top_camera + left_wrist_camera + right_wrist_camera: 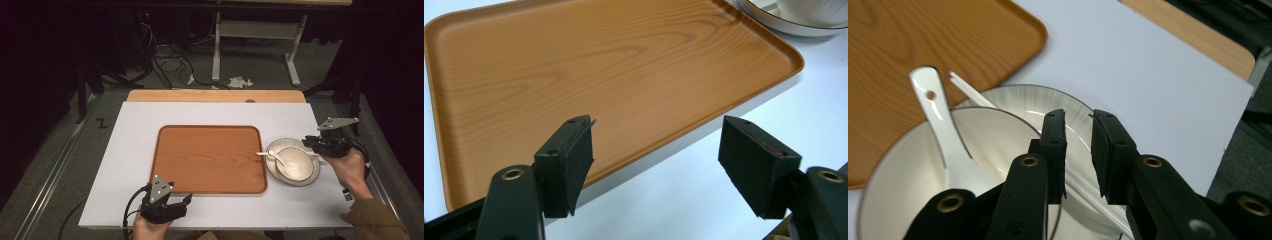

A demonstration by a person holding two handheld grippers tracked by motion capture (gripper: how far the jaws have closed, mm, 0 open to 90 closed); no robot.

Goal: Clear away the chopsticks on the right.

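Right hand-held gripper [1078, 150]: held over the far right edge of the plate [1058, 100], to the right of the wooden tray [210, 159]. Jaws stand a narrow gap apart. The white chopsticks [1088, 192] run under that gap, lying across the plate rim beside the bowl; whether the pads press on them I cannot tell. In the high view the gripper [312, 142] sits at the plate's right side, the person's hand and brown sleeve behind it.

Left hand-held gripper [656, 155]: jaws wide apart, nothing between them, touching nothing. It hovers off the tray's near edge, above the white surface [664, 200]. In the high view it [181, 202] shows near the tray's near left corner, well apart from the plate.

Bowl [295, 164]: white, standing on the plate [280, 145], just right of the tray.

Spoon [938, 115]: white ceramic, bowl end down inside the bowl, handle leaning up over the rim toward the tray.

Chopsticks: a white pair, laid across the plate, tips reaching toward the tray's right edge.

Tray: bare wood-grain face.
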